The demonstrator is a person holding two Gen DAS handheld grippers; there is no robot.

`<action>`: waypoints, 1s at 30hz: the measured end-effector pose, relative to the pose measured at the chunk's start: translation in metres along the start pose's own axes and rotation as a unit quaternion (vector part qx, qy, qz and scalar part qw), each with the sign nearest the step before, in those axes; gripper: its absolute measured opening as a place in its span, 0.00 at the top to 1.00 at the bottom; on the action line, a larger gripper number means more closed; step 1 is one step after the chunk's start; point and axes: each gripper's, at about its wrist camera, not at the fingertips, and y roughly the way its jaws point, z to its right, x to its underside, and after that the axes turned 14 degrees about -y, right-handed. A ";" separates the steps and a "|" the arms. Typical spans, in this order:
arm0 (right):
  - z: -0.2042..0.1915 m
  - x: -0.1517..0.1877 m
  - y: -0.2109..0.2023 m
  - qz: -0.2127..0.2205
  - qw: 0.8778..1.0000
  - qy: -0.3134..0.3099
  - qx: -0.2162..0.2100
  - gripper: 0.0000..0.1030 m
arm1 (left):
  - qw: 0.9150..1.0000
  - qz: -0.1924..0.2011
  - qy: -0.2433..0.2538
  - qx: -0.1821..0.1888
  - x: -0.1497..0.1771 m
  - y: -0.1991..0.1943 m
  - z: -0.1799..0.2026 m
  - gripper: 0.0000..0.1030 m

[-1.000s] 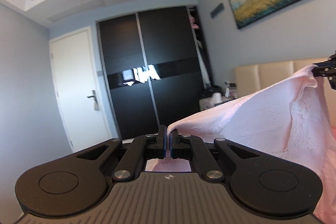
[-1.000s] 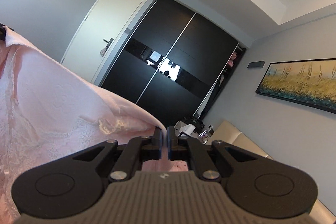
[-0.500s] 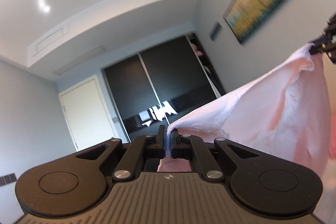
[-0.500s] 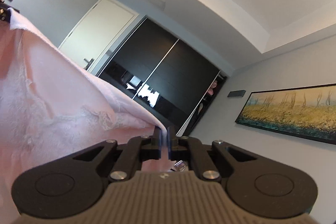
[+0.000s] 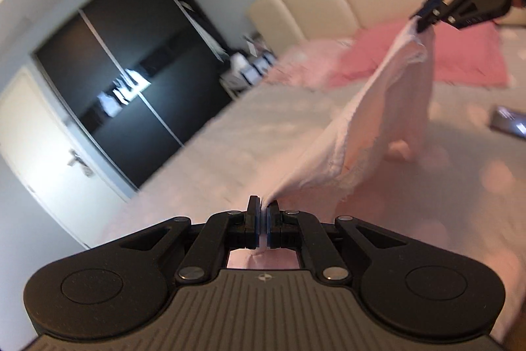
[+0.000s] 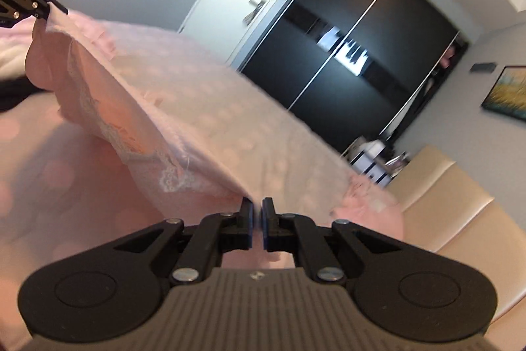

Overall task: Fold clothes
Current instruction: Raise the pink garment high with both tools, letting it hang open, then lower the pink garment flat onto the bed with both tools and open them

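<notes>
Left gripper (image 5: 263,213) was clamped on one corner of the pink garment (image 5: 378,107); right gripper (image 5: 422,20) pinched the opposite corner. Cloth hung stretched between them, low over the bed (image 5: 263,120). Likely spreading stage; next move probably called for laying it flat with both corners level.

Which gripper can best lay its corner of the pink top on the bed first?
Probably left. The left gripper, shut on the pale pink lacy garment, has bare dotted bedspread just ahead; the right gripper holds its corner high near the pink pillow.
</notes>
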 end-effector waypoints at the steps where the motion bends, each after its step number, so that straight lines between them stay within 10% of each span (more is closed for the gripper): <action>1: -0.015 0.011 -0.003 -0.007 1.000 0.001 -0.017 0.94 | 1.000 -0.017 0.002 0.012 0.013 -0.001 0.009 0.99; 11: -0.127 0.077 -0.022 -0.047 0.984 -0.075 -0.152 0.95 | 0.986 -0.132 0.047 0.088 0.113 -0.020 0.063 0.99; 30: -0.183 0.098 -0.044 -0.120 0.932 -0.143 -0.309 0.95 | 0.945 -0.256 0.095 0.180 0.153 -0.029 0.095 1.00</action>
